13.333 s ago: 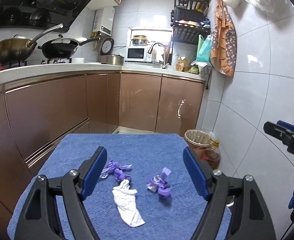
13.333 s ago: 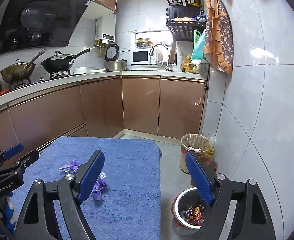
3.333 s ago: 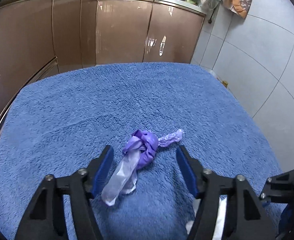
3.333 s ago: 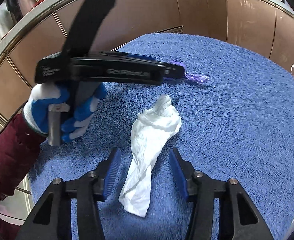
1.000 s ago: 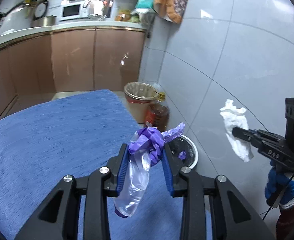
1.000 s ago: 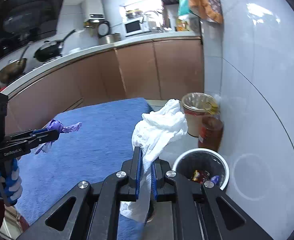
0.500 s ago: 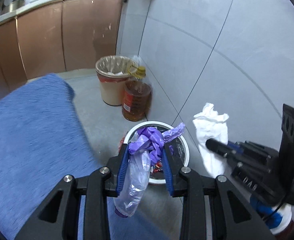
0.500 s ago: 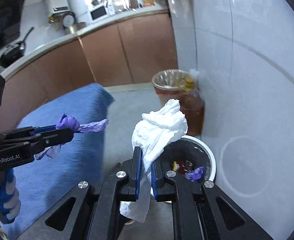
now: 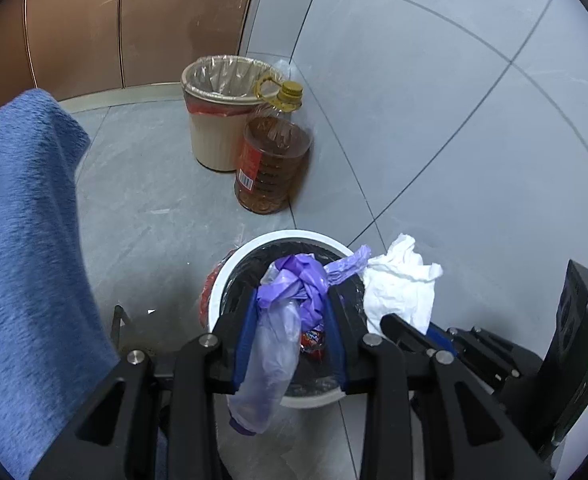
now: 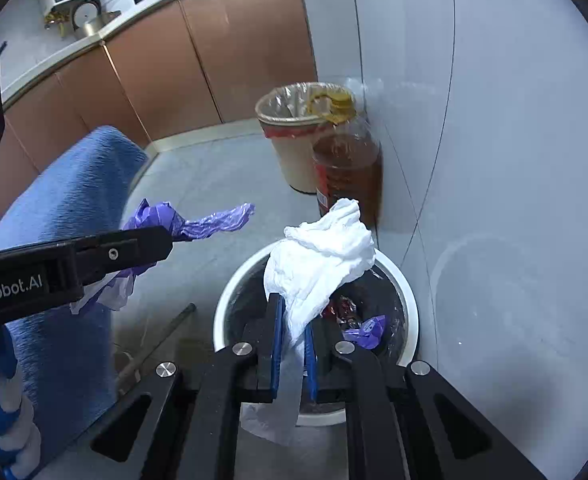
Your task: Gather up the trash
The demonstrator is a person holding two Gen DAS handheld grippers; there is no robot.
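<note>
My left gripper point(image 9: 290, 300) is shut on a knotted purple plastic wrapper point(image 9: 294, 280) and holds it above the white-rimmed trash bin point(image 9: 230, 272) on the floor. My right gripper point(image 10: 292, 312) is shut on a crumpled white tissue point(image 10: 318, 256) and holds it over the same bin point(image 10: 408, 304). The bin holds candy wrappers and a purple scrap point(image 10: 368, 330). The tissue also shows in the left wrist view point(image 9: 402, 288), just right of the purple wrapper. The left gripper with its wrapper point(image 10: 190, 224) shows at the left of the right wrist view.
A beige lined waste basket point(image 9: 218, 120) and a bottle of amber oil point(image 9: 272, 160) stand by the tiled wall behind the bin. The blue towel-covered table point(image 9: 22, 240) edges in at the left. Brown cabinets point(image 10: 214, 60) run along the back.
Both grippers have moved from the table side down toward the floor bin, each still holding its trash. The bin now lies right under both pieces.
</note>
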